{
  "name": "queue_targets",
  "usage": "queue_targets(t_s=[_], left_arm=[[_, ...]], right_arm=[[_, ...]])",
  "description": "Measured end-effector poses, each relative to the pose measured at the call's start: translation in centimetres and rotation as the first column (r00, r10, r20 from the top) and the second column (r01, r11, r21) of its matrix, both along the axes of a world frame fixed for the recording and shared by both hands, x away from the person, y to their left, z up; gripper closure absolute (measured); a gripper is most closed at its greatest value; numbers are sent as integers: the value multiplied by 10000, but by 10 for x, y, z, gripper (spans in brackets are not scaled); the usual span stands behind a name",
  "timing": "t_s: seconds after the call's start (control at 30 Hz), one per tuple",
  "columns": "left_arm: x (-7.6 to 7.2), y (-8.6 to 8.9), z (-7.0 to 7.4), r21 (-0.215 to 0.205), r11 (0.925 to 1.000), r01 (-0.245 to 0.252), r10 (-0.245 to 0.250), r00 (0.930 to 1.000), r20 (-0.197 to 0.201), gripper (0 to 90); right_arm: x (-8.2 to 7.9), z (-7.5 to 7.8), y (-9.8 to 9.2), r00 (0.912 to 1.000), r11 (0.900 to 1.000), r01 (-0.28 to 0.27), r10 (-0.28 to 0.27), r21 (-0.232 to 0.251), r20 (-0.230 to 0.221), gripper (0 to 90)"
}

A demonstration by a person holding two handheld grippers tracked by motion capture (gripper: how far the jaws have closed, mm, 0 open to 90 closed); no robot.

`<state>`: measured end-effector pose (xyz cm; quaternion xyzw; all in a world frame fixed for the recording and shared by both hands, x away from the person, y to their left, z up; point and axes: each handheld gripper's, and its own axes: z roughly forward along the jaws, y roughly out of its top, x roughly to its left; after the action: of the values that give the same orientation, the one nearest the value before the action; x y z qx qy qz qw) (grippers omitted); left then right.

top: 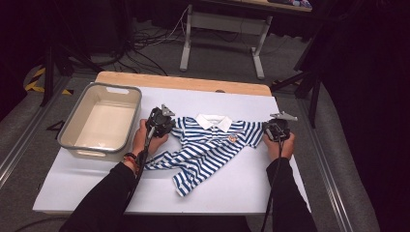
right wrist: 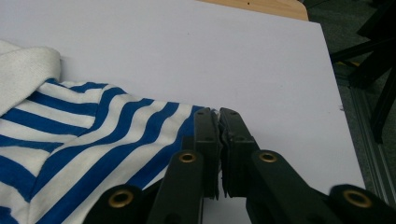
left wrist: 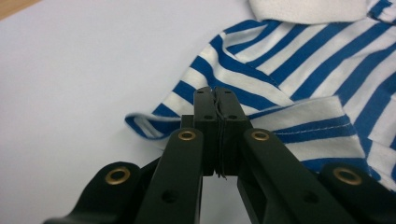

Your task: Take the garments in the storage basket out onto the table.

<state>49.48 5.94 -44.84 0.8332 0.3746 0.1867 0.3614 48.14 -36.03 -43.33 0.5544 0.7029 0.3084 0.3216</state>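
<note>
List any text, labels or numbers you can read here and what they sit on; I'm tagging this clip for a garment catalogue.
None can be read.
The badge on the chest of the striped shirt: too small and blurred to tell whether it bears words.
The grey bin, the white sheet and both grippers carry no visible lettering.

A lab: dark curtains, floor cables, taped floor.
</note>
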Motion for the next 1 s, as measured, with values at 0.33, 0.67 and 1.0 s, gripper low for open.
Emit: queue_targets(t_s=[0.33,0.67,1.0], left_arm=[[-15,-3,17,-481,9971,594,-570,9971,501,771],[-31,-14,11,296,9865,1613,-1621,9864,274,759],[-40,4,-6,1092,9866,1213,-1204,9926,-154,739]], right_arm=[[-32,-1,13,9951,9939,-857,819,697,555,705],[-75,-5,52,9552,9548,-2944,2926,413,448,652],[-109,-9,75,9120,9109,-4102,4100,446,136,594]])
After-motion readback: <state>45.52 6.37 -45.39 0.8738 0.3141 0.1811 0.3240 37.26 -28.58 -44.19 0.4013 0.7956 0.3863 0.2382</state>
